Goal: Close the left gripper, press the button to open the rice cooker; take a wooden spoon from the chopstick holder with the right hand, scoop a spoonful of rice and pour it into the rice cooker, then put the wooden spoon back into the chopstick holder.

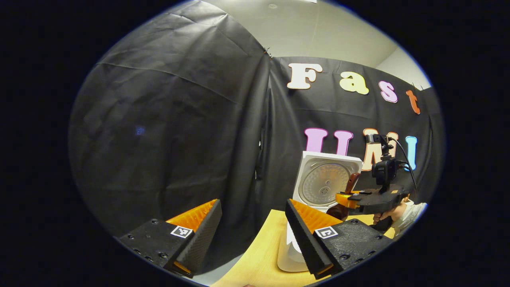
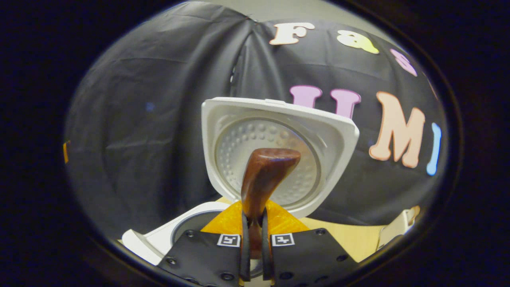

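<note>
Right gripper (image 2: 254, 235) is seen clamped on the wooden spoon (image 2: 265, 175), both fingers pressed to the handle low down, with the rest of the spoon poking up and forward. Which end sits below the fingers can't be told from the right gripper view, and whether any rice is being carried can't be told either. Just under it the rice cooker (image 2: 159, 239) pot mouth is partly seen, and behind the spoon the raised lid (image 2: 334, 135) stands wide open.

Probably the pour step is in hand, so the spoon is best kept over the middle of the pot mouth, tipped slowly, and kept off the lid's inner plate.

Left gripper (image 1: 253, 229) is held apart with nothing between the jaws, parked near the left edge of the table (image 1: 255, 259), the cooker just beyond it. Farther off, a hand (image 1: 392, 213) is seen holding the other gripper.

No brand or readable label is made out on the cooker, just small square marker tags on the gripper bodies.
</note>
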